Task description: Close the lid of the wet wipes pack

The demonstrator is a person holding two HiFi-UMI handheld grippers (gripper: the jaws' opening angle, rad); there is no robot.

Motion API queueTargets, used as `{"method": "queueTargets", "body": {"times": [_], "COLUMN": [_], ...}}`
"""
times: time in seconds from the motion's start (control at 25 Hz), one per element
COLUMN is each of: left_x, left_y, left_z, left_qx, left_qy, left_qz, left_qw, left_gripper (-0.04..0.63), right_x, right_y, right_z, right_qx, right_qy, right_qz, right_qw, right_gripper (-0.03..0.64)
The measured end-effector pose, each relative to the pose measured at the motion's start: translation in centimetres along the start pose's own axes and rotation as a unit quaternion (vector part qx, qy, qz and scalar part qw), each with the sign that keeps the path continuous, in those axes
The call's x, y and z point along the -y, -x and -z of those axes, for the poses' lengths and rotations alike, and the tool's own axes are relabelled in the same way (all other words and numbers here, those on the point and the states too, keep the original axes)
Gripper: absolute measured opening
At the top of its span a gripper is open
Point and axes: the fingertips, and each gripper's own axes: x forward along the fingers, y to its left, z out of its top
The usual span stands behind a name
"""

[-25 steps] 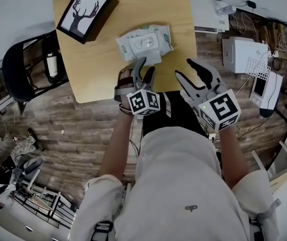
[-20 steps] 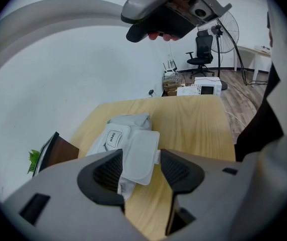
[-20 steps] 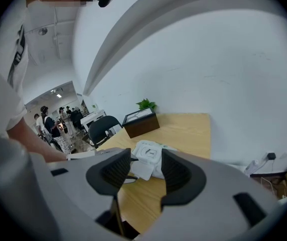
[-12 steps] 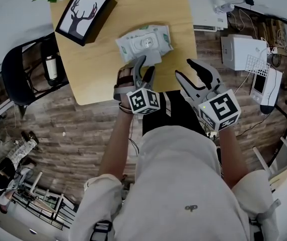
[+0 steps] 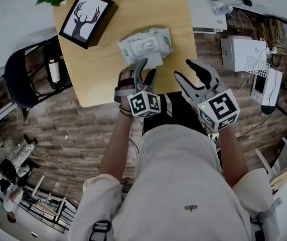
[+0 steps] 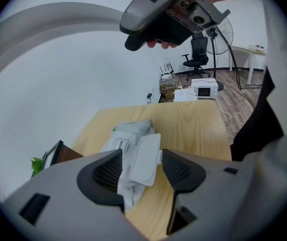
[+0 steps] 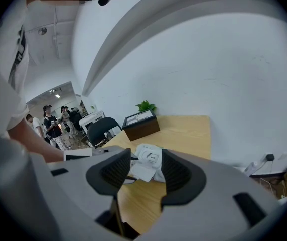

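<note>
On a wood surface [image 5: 108, 79] against a white wall [image 6: 43, 84], the pack [image 5: 144, 43] lies crosswise, its open lid [image 5: 154, 59] pointing toward the person between the left gripper's [image 5: 146, 69] spread jaws, which have just been opening, while the right gripper's [image 5: 184, 69] jaws gape empty.

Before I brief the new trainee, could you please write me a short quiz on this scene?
1. True or false: the lid of the wet wipes pack is shut flat.
2. Which gripper is nearer the pack? A: left gripper. B: right gripper.
3. What stands on the table beyond the pack, at the head view's left?
Key: 1 false, the lid lies flipped open. 2 A; its fingers have just been opening, with the lid showing between them, not gripped. 3 the framed deer picture.
</note>
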Motion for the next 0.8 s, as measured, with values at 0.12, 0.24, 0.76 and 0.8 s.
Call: {"method": "queueTargets", "body": {"times": [0.12,0.24,0.76,0.8], "left_x": [-0.5,-0.9,-3.3,-3.5], "left_y": [0.5,0.8,1.6,1.6], "left_z": [-0.4,-0.7,-1.9,-1.9], "left_qx": [0.006,0.010,0.027,0.028], "left_qy": [0.001,0.000,-0.015,-0.016], "left_qz": [-0.002,-0.001,-0.004,-0.005], "left_qw": [1.0000,1.0000,0.9995,0.9995], "left_gripper": [0.239,0.239,0.239,0.239], "right_x": [-0.2,-0.3,-0.8,-0.9], "right_y": [0.0,-0.1,-0.3,-0.3], "right_z": [-0.5,-1.0,-3.1,-3.2], "right_qx": [0.003,0.007,0.020,0.021], "right_qy": [0.001,0.002,0.007,0.007], "right_qz": [0.000,0.001,0.005,0.005], "right_qw": [1.000,1.000,1.000,1.000], "right_gripper": [0.176,0.176,0.175,0.175]}}
